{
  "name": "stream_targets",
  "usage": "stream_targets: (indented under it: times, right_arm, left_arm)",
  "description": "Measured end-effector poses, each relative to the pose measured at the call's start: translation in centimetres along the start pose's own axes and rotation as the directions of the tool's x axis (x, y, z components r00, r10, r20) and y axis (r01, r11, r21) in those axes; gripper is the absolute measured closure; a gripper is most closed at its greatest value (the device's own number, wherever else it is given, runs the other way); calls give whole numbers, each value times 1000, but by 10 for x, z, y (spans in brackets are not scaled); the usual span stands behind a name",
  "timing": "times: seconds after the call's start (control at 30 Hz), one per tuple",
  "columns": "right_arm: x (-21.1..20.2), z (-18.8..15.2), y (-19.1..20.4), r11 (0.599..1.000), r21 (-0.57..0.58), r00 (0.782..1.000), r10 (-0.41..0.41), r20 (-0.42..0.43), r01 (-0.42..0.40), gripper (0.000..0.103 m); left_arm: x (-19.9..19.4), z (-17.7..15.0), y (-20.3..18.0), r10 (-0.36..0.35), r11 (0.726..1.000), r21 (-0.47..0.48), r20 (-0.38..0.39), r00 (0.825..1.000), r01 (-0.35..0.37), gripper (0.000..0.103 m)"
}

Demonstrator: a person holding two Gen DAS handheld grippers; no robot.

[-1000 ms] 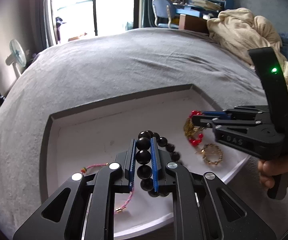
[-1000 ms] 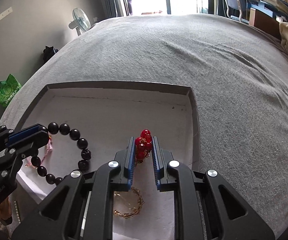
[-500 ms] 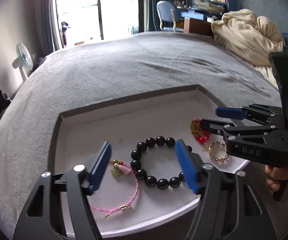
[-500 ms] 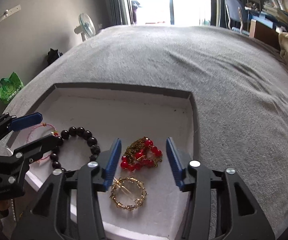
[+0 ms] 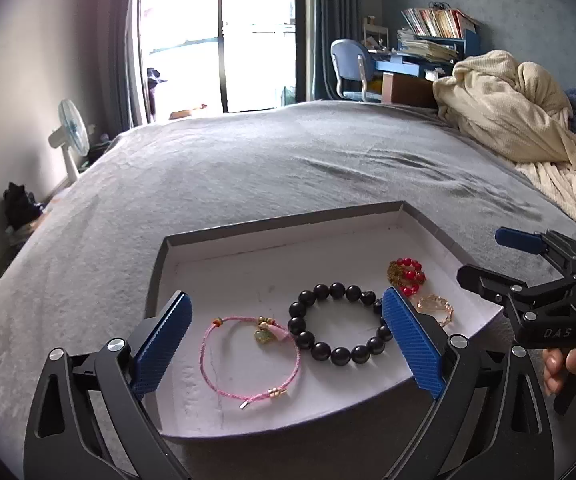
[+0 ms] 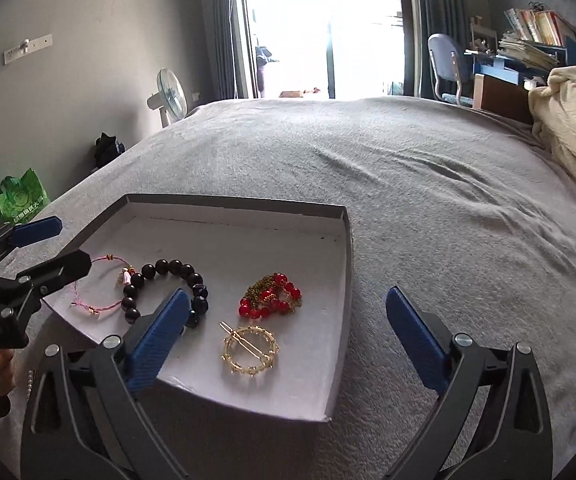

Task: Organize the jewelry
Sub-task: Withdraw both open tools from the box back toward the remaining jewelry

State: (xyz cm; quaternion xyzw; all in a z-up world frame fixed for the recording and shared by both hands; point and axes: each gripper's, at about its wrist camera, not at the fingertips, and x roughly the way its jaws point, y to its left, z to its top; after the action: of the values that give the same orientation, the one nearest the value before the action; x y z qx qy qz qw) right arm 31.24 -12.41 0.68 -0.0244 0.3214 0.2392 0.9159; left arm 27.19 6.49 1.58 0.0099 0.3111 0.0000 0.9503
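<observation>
A shallow white tray (image 5: 248, 256) (image 6: 224, 236) with grey walls lies on the grey bed. In it lie a pink cord bracelet (image 5: 248, 360) (image 6: 96, 304), a black bead bracelet (image 5: 338, 326) (image 6: 168, 284), a red bead and gold chain piece (image 5: 406, 276) (image 6: 272, 296) and a gold ring-shaped hair clip (image 5: 436, 308) (image 6: 250, 348). My left gripper (image 5: 284, 340) is wide open and empty, raised over the tray's near edge. My right gripper (image 6: 286, 332) is wide open and empty, raised above the hair clip. Each gripper shows in the other's view (image 5: 524, 268) (image 6: 36, 248).
A cream blanket (image 5: 508, 108) is heaped at the bed's far right. A desk with books and a blue chair (image 5: 352, 68) stand behind the bed. A fan (image 6: 170, 96) and a green bag (image 6: 20, 200) are on the floor to the left.
Both grippers let go and opened: the left off the black bead bracelet, the right off the red bead piece. Both have pulled back and up from the tray.
</observation>
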Motion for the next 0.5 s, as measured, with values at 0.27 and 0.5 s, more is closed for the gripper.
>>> stream_targets:
  times: [0.27,0.5]
  right_arm:
    - [-16,-14,7,1000,-12,1000,-1,19,1,6]
    - [-33,-29,7,1000,-5,999,-4,42,4,6]
  left_arm:
    - [-19,-10,6,21,999,-26,31,999,-20,7]
    - [-31,-27,6,23,1000,-12,25,999,-23,7]
